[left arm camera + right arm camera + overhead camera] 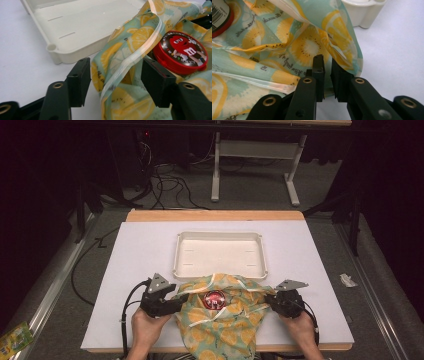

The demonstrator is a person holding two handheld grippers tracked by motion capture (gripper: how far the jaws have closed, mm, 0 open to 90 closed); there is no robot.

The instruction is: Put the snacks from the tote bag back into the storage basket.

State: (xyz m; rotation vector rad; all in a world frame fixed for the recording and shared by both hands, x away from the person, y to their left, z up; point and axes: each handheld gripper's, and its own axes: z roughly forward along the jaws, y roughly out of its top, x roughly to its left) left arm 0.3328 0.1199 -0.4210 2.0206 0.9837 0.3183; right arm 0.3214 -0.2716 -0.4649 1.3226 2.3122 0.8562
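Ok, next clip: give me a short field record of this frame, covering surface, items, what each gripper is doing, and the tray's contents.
surface: white table
bag: lemon-print plastic bag at the near edge, mouth open
tin: round red tin sitting in the bag's mouth
tray: white tray behind the bag, nothing in it
left gripper: fingers open, bag rim between them, not pinched
right gripper: fingers shut on the bag's right edge
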